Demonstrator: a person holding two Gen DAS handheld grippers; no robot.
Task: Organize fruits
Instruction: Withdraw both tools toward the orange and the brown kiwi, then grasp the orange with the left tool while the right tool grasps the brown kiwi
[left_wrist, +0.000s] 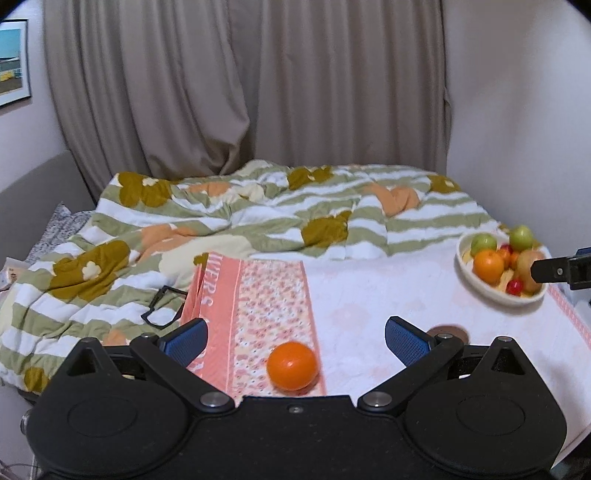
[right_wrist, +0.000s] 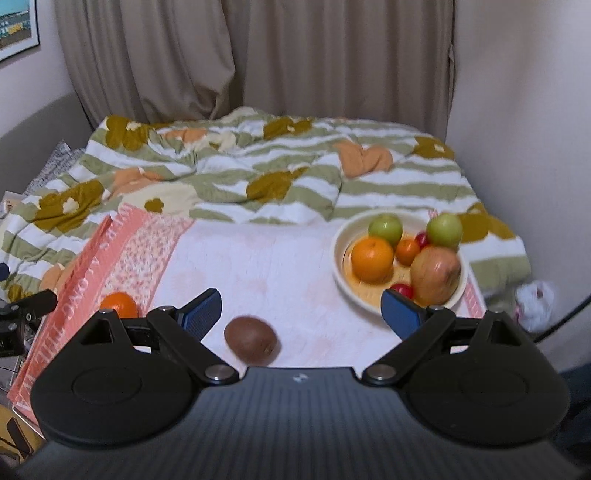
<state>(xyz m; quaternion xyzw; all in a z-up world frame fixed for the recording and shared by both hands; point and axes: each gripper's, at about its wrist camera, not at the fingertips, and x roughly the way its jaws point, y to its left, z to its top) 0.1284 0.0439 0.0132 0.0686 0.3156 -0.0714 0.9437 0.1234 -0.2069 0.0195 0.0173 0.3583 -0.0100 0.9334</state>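
An orange (left_wrist: 292, 366) lies on the pink floral towel (left_wrist: 258, 295), between the open blue fingers of my left gripper (left_wrist: 295, 341); it also shows in the right wrist view (right_wrist: 119, 305). A brown kiwi (right_wrist: 250, 337) lies on the white cloth between the open fingers of my right gripper (right_wrist: 301, 314). A cream bowl (right_wrist: 341, 275) at the right holds an orange (right_wrist: 372, 259), two green apples (right_wrist: 385, 229), a brownish fruit (right_wrist: 436, 274) and small red ones. The bowl also shows in the left wrist view (left_wrist: 466, 276), with the right gripper's finger (left_wrist: 550, 271) beside it.
A rumpled green-striped floral quilt (left_wrist: 258, 210) covers the bed behind the towel. Black glasses (left_wrist: 162, 306) lie on the quilt at the left. Beige curtains (left_wrist: 240, 81) hang behind. The wall is close on the right, with a crumpled white bag (right_wrist: 535, 302) by it.
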